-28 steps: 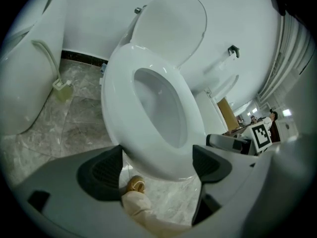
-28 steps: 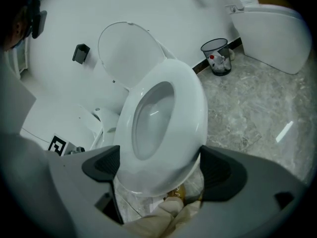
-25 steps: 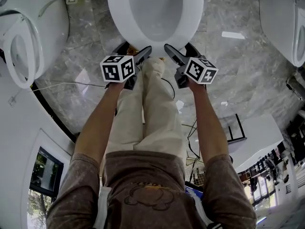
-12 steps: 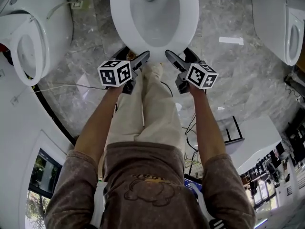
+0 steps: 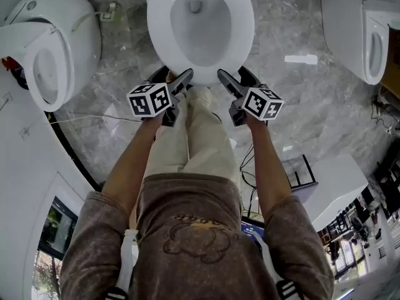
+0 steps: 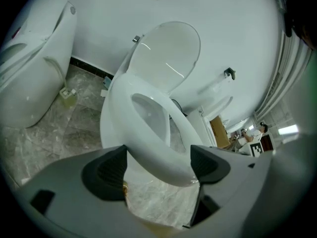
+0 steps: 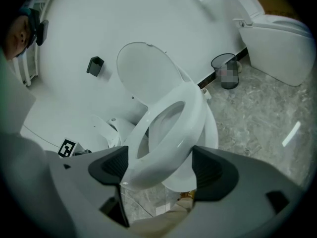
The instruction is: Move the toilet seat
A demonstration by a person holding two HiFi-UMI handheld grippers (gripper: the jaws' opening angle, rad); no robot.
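The white toilet seat (image 5: 160, 39) rings the bowl of the middle toilet, and its lid (image 6: 166, 53) stands upright against the wall. In both gripper views the seat (image 6: 148, 155) (image 7: 190, 113) tilts up off the bowl (image 7: 214, 133). My left gripper (image 5: 185, 75) (image 6: 158, 165) grips the seat's front rim left of centre. My right gripper (image 5: 222, 75) (image 7: 158, 165) grips it right of centre. Both pairs of jaws have just been closing with the rim between them, and their pads touch it on both sides.
A second toilet (image 5: 50, 49) stands at the left and a third (image 5: 359, 30) at the right on the grey marble floor. A thin cable (image 5: 81, 119) runs across the floor. A waste bin (image 7: 227, 71) stands by the wall. The person's legs (image 5: 200, 136) stand before the bowl.
Both grippers have risen a little with the seat's front rim between their jaws. The head view has shifted and takes in more of the bowl and the side toilets.
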